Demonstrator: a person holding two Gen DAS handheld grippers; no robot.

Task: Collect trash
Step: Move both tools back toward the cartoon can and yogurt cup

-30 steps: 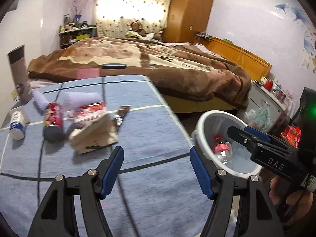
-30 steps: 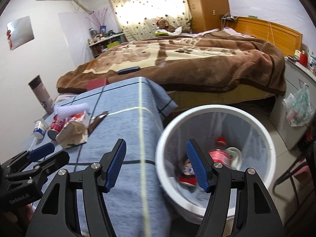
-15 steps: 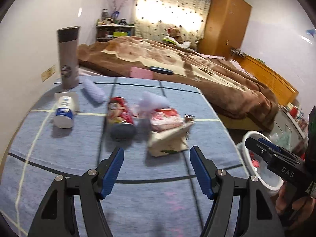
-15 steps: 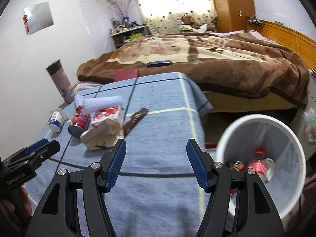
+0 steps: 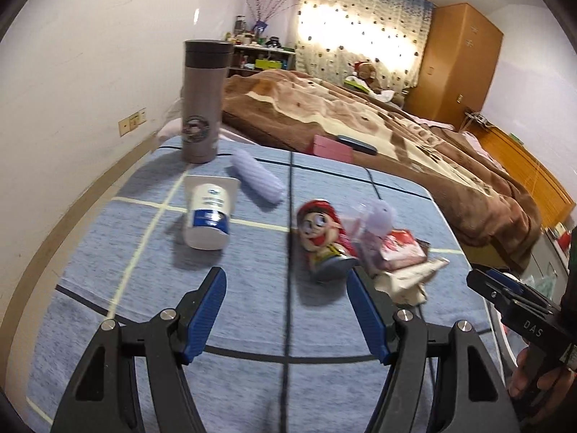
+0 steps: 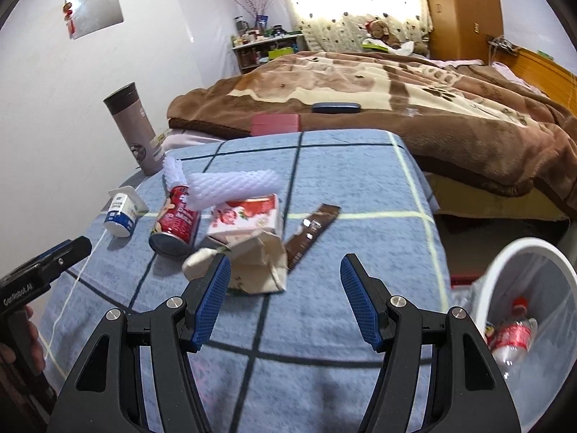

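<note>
Both grippers hang empty over the blue checked worktop (image 6: 360, 166), the left gripper (image 5: 286, 312) and the right gripper (image 6: 285, 297) with jaws spread. The trash lies ahead: a red drink can (image 6: 175, 218) on its side, a yogurt cup (image 6: 120, 213), a pink carton (image 6: 249, 214), a crumpled paper bag (image 6: 259, 263) and a brown wrapper (image 6: 312, 231). A white bin (image 6: 505, 263) beside the worktop holds a plastic bottle (image 6: 512, 335)

On the blue checked cloth (image 6: 342, 180) lies the trash: a white yoghurt cup (image 6: 120, 213) tipped over, a red cartoon can (image 6: 175, 222) on its side, white foam netting (image 6: 234, 184) draped across it, a pink carton (image 6: 247, 216), a crumpled beige bag (image 6: 259, 263), a brown sachet (image 6: 312, 231) – all clustered. The white bin (image 6: 519, 252) holds a bottle (image 6: 512, 335).
</note>
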